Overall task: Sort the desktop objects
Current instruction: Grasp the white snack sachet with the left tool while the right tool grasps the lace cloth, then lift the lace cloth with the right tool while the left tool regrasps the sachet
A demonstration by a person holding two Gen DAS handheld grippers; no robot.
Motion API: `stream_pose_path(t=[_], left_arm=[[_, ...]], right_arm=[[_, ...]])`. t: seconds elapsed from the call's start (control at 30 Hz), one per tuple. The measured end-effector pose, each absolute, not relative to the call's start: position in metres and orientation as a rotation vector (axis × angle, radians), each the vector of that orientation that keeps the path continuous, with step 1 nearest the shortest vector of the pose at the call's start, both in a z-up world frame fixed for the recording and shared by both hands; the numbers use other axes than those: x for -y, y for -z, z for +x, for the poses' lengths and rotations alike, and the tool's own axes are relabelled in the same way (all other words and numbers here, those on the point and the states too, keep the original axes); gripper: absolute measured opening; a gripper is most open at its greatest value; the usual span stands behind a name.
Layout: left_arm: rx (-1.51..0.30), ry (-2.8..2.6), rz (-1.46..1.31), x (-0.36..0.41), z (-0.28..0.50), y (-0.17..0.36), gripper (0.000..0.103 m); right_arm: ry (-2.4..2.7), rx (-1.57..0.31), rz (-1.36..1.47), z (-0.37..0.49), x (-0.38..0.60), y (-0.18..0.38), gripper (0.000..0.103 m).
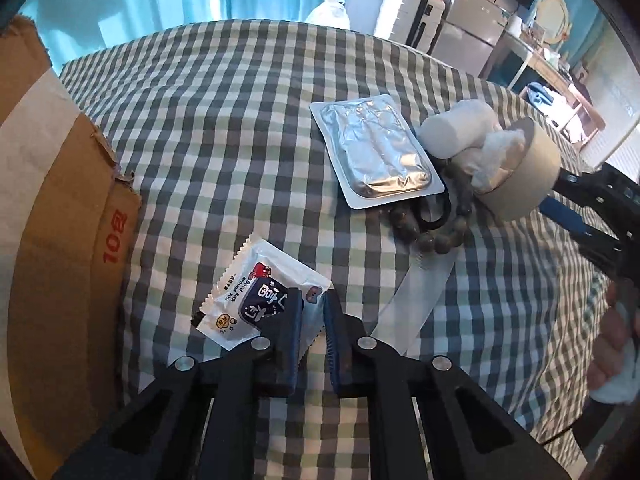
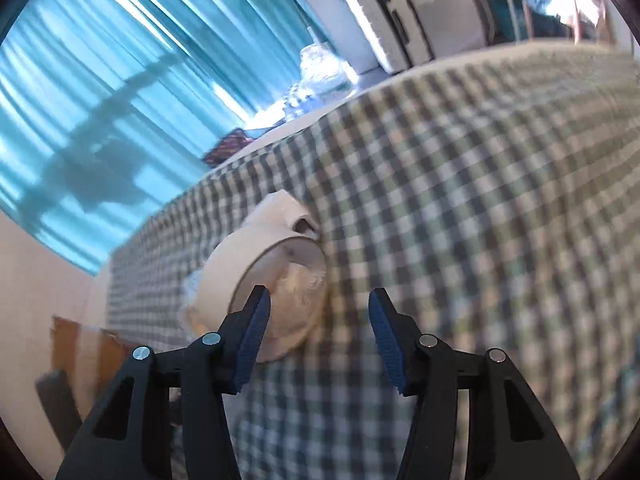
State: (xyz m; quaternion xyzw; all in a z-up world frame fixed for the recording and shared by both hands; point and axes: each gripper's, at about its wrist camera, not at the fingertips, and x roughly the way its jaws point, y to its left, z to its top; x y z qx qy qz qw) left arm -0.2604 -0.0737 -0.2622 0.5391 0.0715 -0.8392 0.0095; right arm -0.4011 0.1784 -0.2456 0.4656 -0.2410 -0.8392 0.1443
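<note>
While a cardboard box [image 1: 60, 216] fills the left edge of the left wrist view, the left gripper [image 1: 314, 300] at lower centre is pinched tight on a white snack packet [image 1: 256, 300] lying on the checked surface [image 1: 224, 128]. Right of centre lie a foil pack [image 1: 376, 152], dark beads [image 1: 424, 236] and a tape roll [image 1: 524, 176]. At the right edge, the right gripper [image 2: 320, 304] stands partly open and empty, one finger over the roll.
</note>
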Motion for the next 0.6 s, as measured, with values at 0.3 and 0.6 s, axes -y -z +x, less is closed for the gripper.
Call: stream_pose_path(t=[0.3, 0.6], left_arm=[[-0.189, 2.618, 1.698, 0.072, -0.264, 0.254, 0.001], [-0.158, 2.664, 1.683, 0.06, -0.234, 0.215, 0.001]], right_arm=[[2.476, 0.498, 1.258, -0.356, -0.164, 0.212, 0.003], [2.523, 0.41, 1.222, -0.265, -0.182, 0.167, 0.003]])
